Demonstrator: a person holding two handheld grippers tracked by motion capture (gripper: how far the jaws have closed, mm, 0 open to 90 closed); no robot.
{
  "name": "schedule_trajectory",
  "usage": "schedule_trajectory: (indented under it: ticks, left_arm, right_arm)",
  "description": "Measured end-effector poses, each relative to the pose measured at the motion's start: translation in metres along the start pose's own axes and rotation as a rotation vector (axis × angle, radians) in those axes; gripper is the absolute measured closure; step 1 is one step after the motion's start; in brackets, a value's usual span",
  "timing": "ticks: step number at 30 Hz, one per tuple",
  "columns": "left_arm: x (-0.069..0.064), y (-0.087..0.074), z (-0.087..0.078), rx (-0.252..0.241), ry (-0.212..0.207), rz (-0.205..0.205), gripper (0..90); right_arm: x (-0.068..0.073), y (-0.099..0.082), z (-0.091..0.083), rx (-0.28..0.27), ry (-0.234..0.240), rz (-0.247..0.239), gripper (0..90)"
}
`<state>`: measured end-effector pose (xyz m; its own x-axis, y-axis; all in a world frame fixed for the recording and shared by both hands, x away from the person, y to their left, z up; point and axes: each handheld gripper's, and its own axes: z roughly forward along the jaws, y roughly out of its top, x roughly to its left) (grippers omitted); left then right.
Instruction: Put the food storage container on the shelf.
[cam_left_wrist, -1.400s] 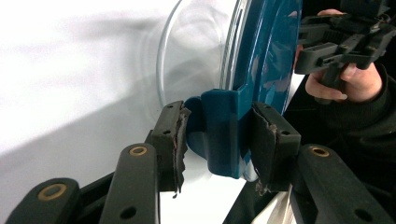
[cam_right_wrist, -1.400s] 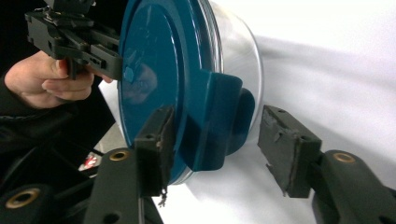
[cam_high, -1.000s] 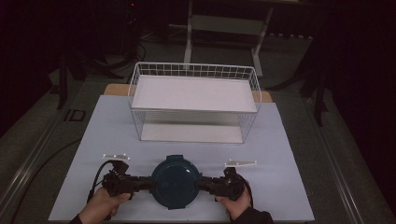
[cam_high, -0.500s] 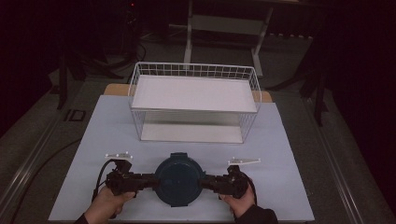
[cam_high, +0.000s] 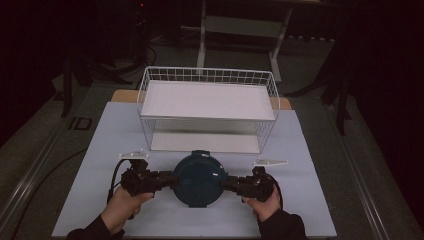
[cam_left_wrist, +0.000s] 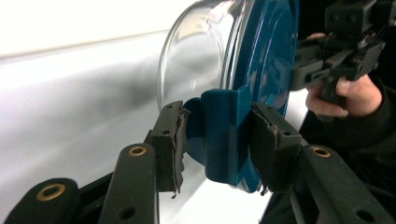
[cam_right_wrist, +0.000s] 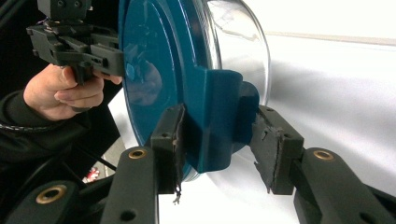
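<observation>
High view: both tools, left (cam_high: 167, 180) and right (cam_high: 230, 184), clamping the lidded bowl (cam_high: 199, 179), moved toward the basket (cam_high: 207, 107).

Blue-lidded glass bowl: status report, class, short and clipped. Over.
Left gripper shut on the lid's side clip. Right gripper shut on the opposite clip. Blue-lidded glass bowl held between both, in front of the wire basket. Nothing between bowl and basket.

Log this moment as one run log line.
left gripper: shut on container clip | right gripper: shut on opposite clip | lidded container: held between both, before wire basket
</observation>
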<state>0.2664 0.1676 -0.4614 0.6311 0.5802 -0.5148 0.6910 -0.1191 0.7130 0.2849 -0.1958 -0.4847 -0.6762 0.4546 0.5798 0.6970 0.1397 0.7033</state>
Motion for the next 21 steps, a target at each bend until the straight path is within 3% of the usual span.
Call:
schedule_trajectory:
  ticks: [6, 9, 21]
  left_arm:
    - [0.007, 0.013, 0.011, -0.010, -0.015, -0.015, 57.2]
    - [0.010, 0.021, 0.018, -0.016, -0.019, -0.003, 57.2]
    - [0.039, 0.043, 0.051, -0.056, -0.032, 0.011, 57.0]
  right_arm:
    - [-0.008, 0.012, -0.005, -0.025, -0.022, -0.017, 56.1]
    - [-0.014, 0.018, -0.008, -0.030, -0.033, -0.020, 56.1]
    - [-0.049, 0.043, -0.008, -0.051, -0.074, -0.002, 55.8]
